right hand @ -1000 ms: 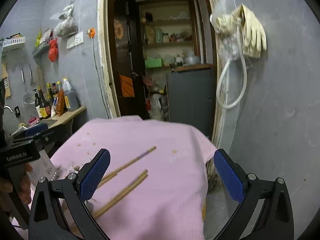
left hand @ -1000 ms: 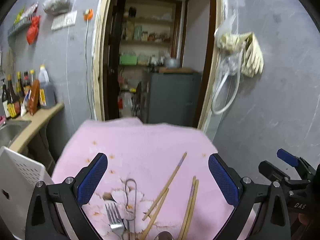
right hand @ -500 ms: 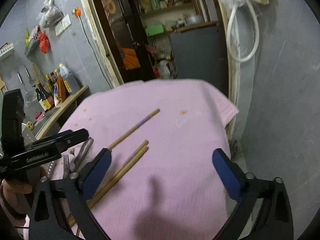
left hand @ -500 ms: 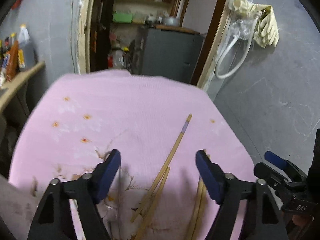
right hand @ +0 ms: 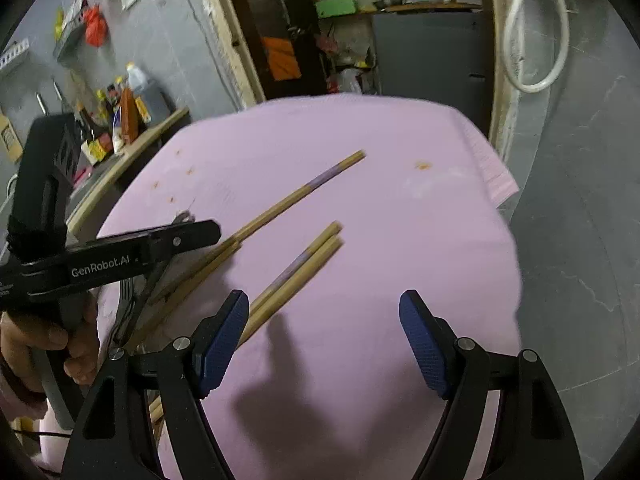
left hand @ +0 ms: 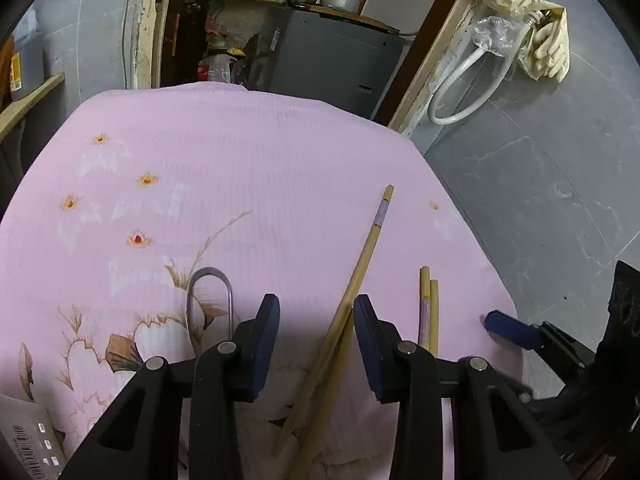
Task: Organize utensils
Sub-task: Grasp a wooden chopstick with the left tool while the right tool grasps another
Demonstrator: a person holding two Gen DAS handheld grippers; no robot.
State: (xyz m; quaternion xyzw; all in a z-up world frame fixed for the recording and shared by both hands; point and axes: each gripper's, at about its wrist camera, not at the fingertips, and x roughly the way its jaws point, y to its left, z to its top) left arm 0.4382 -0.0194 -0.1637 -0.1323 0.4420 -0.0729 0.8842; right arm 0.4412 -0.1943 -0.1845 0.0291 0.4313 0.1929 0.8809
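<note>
- The left wrist view looks steeply down along its black, blue-padded fingers (left hand: 267, 334), close over the worktop under a pink flowered cloth (left hand: 248, 168).
- The right wrist view sits just to the right, similarly tilted, perhaps a little farther back; its left edge is blurred.
- Both face the same open doorway (right hand: 280, 28) with a grey cabinet (left hand: 332, 60).
- Both share the long bamboo chopsticks (left hand: 362, 264) and the cloth's far edge.
</note>
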